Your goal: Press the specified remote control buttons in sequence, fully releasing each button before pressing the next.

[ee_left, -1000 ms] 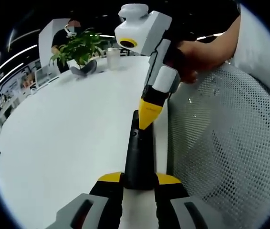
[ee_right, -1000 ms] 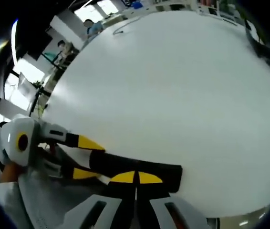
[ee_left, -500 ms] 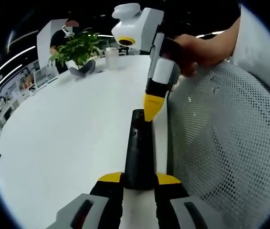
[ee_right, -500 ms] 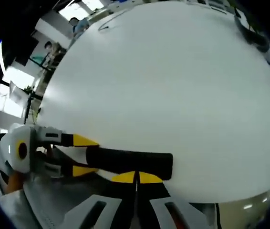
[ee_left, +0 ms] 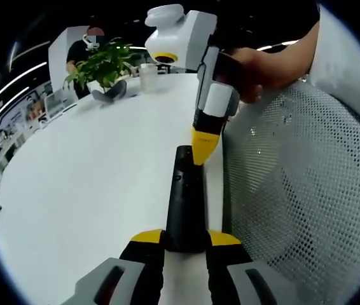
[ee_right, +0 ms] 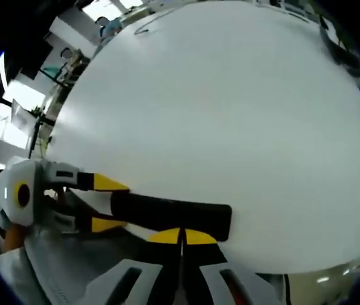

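Two grippers are meeting over one black remote control at the near edge of a white table. No writing is legible to me on the remote or on anything else; its markings are too small to read.

I am holding the remote's near end between the jaws of my left gripper, which are closing narrowly on its sides, yellow tips pressing against the black casing. In the right gripper view the same remote is lying crosswise just above my right gripper, whose jaws are pressed together with no gap and holding nothing.

In the left gripper view the right gripper is pointing its joined yellow tip down at the remote's far end; I cannot tell whether it is touching. A hand is gripping it from the right, beside a white mesh chair back.

At the table's far side a white cup is standing next to a leafy potted plant; I cannot see what the cup contains.

Compared with half a second ago, the tip is sitting at nearly the same spot over the remote's far end, and the remote is staying clamped where it was.
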A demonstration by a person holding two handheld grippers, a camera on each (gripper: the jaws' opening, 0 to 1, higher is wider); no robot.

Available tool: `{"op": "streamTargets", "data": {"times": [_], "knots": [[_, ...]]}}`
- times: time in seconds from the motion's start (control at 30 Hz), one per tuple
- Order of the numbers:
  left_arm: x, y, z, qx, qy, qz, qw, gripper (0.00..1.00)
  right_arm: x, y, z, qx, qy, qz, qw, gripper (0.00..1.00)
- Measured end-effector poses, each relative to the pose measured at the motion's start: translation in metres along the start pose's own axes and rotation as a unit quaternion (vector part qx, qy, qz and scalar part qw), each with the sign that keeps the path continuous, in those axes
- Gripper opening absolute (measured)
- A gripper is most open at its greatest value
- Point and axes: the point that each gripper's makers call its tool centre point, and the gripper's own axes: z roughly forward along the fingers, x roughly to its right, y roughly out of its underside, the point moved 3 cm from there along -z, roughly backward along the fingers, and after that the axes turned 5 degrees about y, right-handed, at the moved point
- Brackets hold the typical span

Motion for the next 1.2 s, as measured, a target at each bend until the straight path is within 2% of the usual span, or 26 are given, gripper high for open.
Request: {"op": "streamTargets", "data": {"times": [0.17,0.5,0.6,0.67,0.8,0.9,0.93,1.2], "knots": [[0.0,0.0,0.0,0.0,0.0,-0.001,1.0,0.24,-0.002,0.0,0.002,-0.001,0.021,-0.051,0.9985,0.0],[0.0,0.0,0.0,0.001,0.0,0.002,1.0,0.24,0.0,-0.001,-0.001,0.001,0.012,-0.017,0.9998,0.0],[0.0,0.0,0.0,0.001,0.002,0.002,1.0,0.24,0.002,-0.009,-0.006,0.033,0.018,-0.015,0.9992,0.0],[0.001,0.0,0.0,0.0,0.004,0.004,1.0,0.24,0.001,-0.008,-0.006,0.032,0.009,-0.011,0.9994,0.0],[0.003,0.0,0.002,0.0,0.009,0.004,0.9999,0.24,-0.002,-0.008,-0.003,0.03,0.008,-0.021,0.9993,0.0],[0.003,-0.001,0.002,0.001,0.008,0.003,1.0,0.24,0.0,-0.002,0.001,0.005,0.028,-0.032,0.9991,0.0],[0.003,-0.001,0.002,0.001,0.008,0.004,1.0,0.24,-0.002,-0.005,0.0,0.014,0.022,-0.03,0.9992,0.0],[0.002,-0.001,0.002,0.004,0.007,0.005,1.0,0.24,-0.002,-0.004,0.001,0.021,0.035,-0.056,0.9976,0.0]]}}
